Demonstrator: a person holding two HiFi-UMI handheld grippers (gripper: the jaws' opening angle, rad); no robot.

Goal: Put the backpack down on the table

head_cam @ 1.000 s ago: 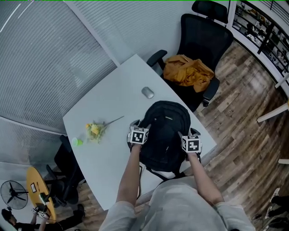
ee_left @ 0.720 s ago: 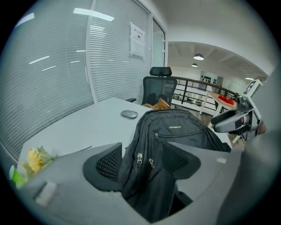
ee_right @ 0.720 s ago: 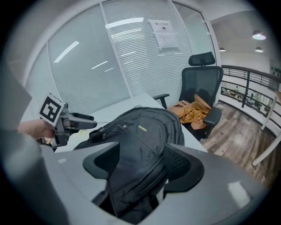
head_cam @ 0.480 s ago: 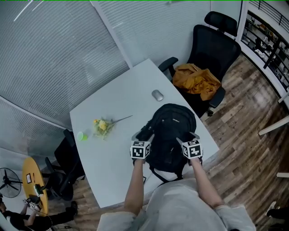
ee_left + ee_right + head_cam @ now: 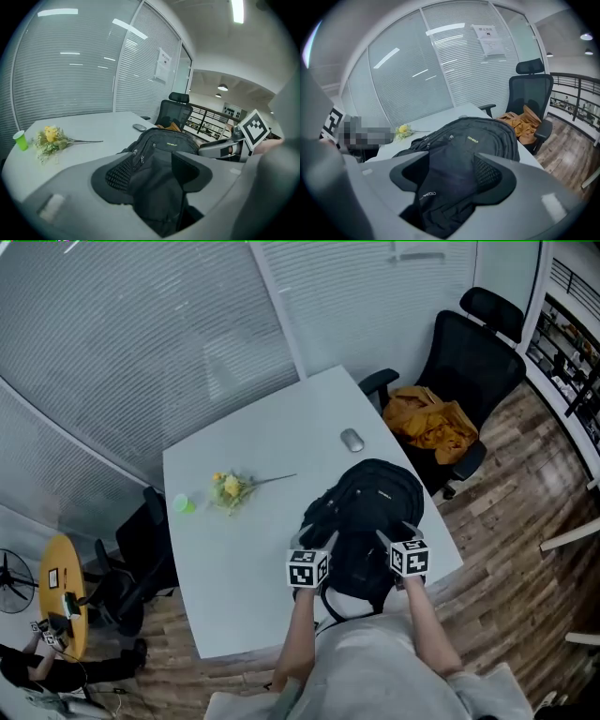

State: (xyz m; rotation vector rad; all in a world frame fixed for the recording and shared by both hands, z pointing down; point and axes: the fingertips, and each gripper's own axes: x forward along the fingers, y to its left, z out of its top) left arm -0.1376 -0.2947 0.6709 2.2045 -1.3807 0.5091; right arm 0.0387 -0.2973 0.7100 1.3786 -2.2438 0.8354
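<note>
Slatted blinds point(image 5: 141, 352) fill the upper left of the head view, and a white table point(image 5: 244, 549) slants across the middle. At the table's left end stands a green cup point(image 5: 182, 504), with yellow flowers point(image 5: 230, 488) lying just beside it, their stem pointing right.

Right of centre, low in the frame, the left gripper point(image 5: 314, 538) sits at the lower left side of the backpack point(image 5: 375, 507). Its jaws have just been closing a little, yet they stand wide apart. In the left gripper view dark backpack fabric shows between them, and the pads do not press on it.

A grey mouse point(image 5: 352, 440) lies just above the backpack. The black backpack lies flat on the table's right half, its lower end at the near edge by the person.

The right gripper point(image 5: 392, 538) is at the backpack's lower right side. Its jaws have also just closed slightly and are wide apart, with fabric between them and no grip.

At the upper right, a black chair point(image 5: 478, 352) holds an orange cloth point(image 5: 431, 423). It stands on a wood floor point(image 5: 525, 521).
</note>
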